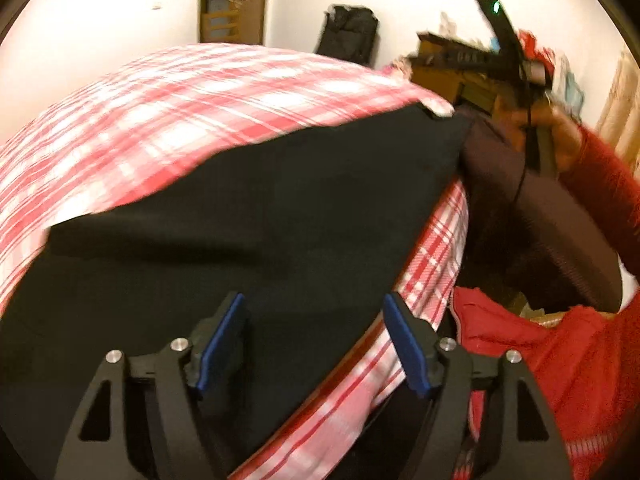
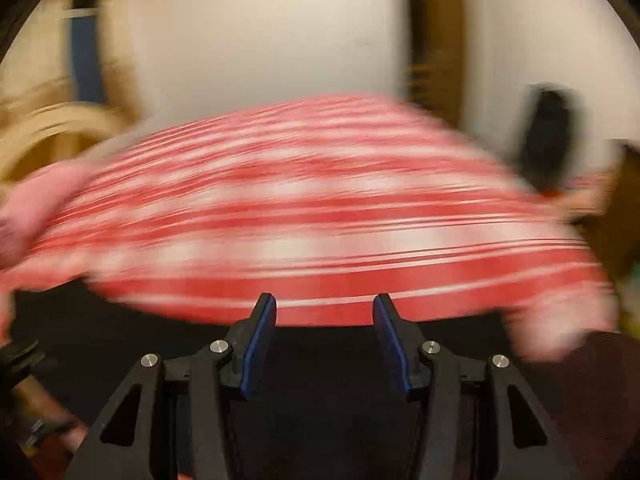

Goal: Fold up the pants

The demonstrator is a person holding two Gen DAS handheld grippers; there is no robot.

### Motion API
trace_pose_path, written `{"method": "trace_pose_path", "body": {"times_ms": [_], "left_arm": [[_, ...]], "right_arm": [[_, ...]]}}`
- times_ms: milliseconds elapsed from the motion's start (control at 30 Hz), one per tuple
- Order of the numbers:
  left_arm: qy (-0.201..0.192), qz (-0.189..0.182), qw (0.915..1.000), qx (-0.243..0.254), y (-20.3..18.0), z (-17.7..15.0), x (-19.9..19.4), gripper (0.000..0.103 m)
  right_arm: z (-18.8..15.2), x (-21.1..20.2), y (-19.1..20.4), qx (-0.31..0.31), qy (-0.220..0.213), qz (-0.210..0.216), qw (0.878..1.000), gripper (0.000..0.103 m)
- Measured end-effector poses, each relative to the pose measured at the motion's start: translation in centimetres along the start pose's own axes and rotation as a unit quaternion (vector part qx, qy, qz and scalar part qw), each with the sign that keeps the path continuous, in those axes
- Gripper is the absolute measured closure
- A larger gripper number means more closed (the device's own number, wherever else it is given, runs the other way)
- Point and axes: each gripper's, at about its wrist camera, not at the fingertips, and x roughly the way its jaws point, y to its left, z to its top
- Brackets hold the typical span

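Note:
Black pants (image 1: 260, 208) lie flat across a bed with a red-and-white plaid sheet (image 1: 160, 112). My left gripper (image 1: 315, 300) hovers over the near part of the pants, close to their right edge. Its blue pads (image 1: 222, 344) stand wide apart with nothing between them. In the badly blurred right wrist view, my right gripper (image 2: 325, 300) is open above the far edge of the black pants (image 2: 328, 360), and beyond it lies the plaid sheet (image 2: 320, 208). In the left wrist view a hand (image 1: 560, 140) in a red sleeve holds the other gripper's handle at the pants' far right corner.
A red garment (image 1: 560, 360) and a dark maroon cloth (image 1: 540, 208) lie off the bed's right side. A black bag (image 1: 348, 36) hangs on the white wall beside a doorway (image 1: 234, 0). Wooden furniture (image 1: 448, 76) stands behind the far corner.

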Motion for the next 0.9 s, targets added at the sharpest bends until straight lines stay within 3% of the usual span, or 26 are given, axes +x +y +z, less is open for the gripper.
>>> {"method": "trace_pose_path", "body": {"times_ms": [33, 100, 133, 233, 267, 300, 400, 500, 633, 900], "left_arm": [[-0.011, 0.009, 0.9998, -0.012, 1.0, -0.3, -1.1, 0.026], [-0.035, 0.048, 0.9971, -0.047, 3.5, -1.1, -3.3, 0.02], [-0.042, 0.08, 0.9933, -0.072, 5.1, -1.6, -4.1, 0.016], [-0.055, 0.154, 0.9748, -0.152, 9.4, -3.5, -5.8, 0.016], [-0.06, 0.182, 0.9649, -0.18, 10.9, -4.4, -6.4, 0.016], [-0.062, 0.199, 0.9586, -0.195, 11.7, -5.0, -6.7, 0.016], [-0.061, 0.249, 0.9383, -0.231, 13.9, -6.7, -7.2, 0.016], [-0.036, 0.304, 0.9197, -0.246, 15.1, -7.6, -6.6, 0.015], [0.004, 0.362, 0.8983, -0.249, 16.5, -8.4, -5.8, 0.012], [0.017, 0.39, 0.8865, -0.249, 16.9, -8.2, -5.9, 0.004]], "right_arm": [[0.1, 1.5, 1.9, -0.013, 0.011, 0.036, 0.999, 0.052], [0.1, 4.3, 6.1, -0.039, 0.04, 0.103, 0.993, 0.068], [0.0, 5.4, 7.9, -0.049, 0.053, 0.126, 0.989, 0.07], [-0.5, 8.0, 14.0, -0.096, 0.069, 0.186, 0.975, 0.071], [-0.7, 8.8, 16.1, -0.113, 0.078, 0.202, 0.97, 0.071], [-1.1, 9.7, 17.8, -0.13, 0.088, 0.203, 0.966, 0.071], [-1.5, 14.1, 20.2, -0.138, 0.105, 0.144, 0.974, 0.071], [-1.0, 15.7, 20.5, -0.124, 0.071, 0.121, 0.982, 0.071], [0.0, 17.2, 21.4, -0.103, 0.075, 0.111, 0.986, 0.068], [1.1, 12.4, 20.8, -0.082, 0.024, 0.151, 0.985, 0.068]]}}
